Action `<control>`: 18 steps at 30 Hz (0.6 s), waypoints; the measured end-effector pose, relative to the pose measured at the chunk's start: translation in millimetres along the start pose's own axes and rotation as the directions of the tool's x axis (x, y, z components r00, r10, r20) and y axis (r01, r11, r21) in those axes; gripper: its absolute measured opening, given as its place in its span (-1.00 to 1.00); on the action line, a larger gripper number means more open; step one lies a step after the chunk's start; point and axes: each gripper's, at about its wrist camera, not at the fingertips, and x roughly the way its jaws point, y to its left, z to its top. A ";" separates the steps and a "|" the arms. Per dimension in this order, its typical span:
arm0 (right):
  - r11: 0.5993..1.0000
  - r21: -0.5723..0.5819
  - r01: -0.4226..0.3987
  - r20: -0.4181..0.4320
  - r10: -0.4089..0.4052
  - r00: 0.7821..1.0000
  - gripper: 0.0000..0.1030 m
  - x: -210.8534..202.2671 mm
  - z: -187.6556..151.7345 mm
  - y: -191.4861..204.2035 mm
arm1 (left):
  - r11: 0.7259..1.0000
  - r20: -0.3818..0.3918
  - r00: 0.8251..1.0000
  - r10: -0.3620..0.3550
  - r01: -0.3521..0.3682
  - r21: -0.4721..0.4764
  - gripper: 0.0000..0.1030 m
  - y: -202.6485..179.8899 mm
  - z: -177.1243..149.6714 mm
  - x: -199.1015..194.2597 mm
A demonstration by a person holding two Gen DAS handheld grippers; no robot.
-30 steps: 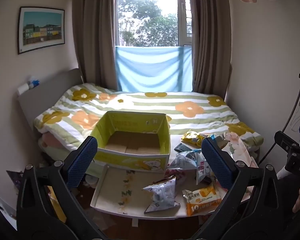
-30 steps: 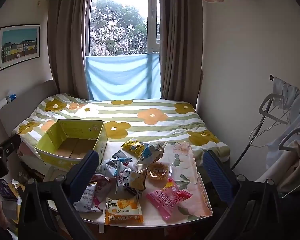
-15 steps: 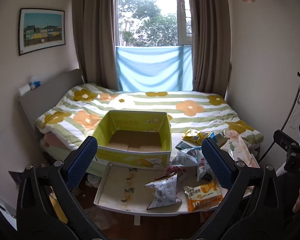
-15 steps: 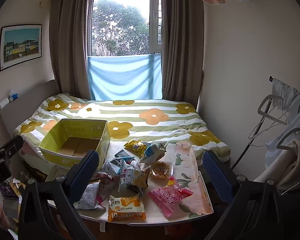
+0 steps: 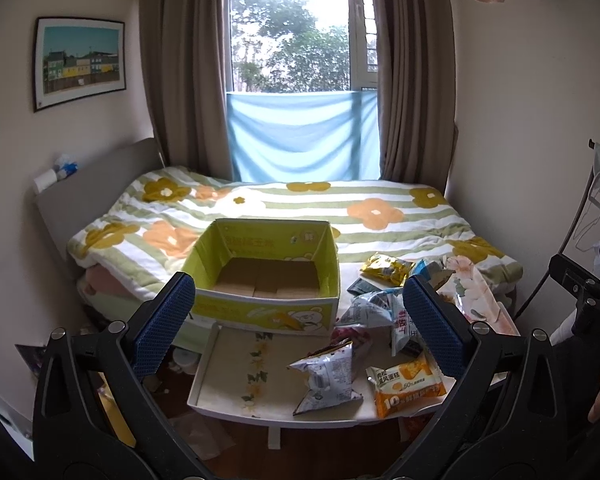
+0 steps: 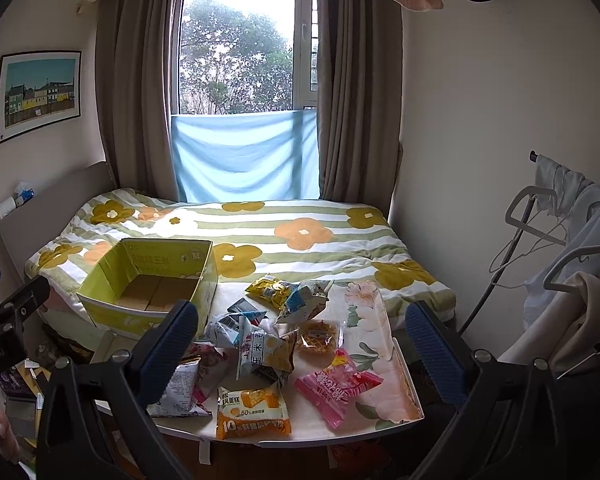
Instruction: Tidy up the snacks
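Small bedroom, low table [image 6: 404,364] at the bed's near edge: snack packets [image 6: 260,344] heaped right, empty yellow-green carton [image 5: 266,276] far left for filling, left gripper [image 5: 296,326] and right gripper [image 6: 300,344] both spread wide, empty, hovering near.

both wrist cameras look forward from well back, angled slightly down toward the floral-quilted bed [image 5: 300,216] and curtained window [image 6: 240,52]. both share the yellow-green cardboard box [image 5: 268,276] and white snack-strewn table [image 6: 380,428]; the right view sits further right.
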 end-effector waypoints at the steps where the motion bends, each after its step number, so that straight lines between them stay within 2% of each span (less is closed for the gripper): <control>1: 1.000 0.000 0.000 -0.001 0.000 1.000 0.99 0.2 0.2 -0.6 | 1.000 -0.001 1.000 0.000 0.000 0.000 1.00 0.2 -0.2 -0.3; 18: 1.000 0.005 -0.007 0.004 0.007 1.000 0.99 -1.8 3.7 1.1 | 1.000 0.004 1.000 -0.005 0.005 -0.013 1.00 2.5 1.3 -5.8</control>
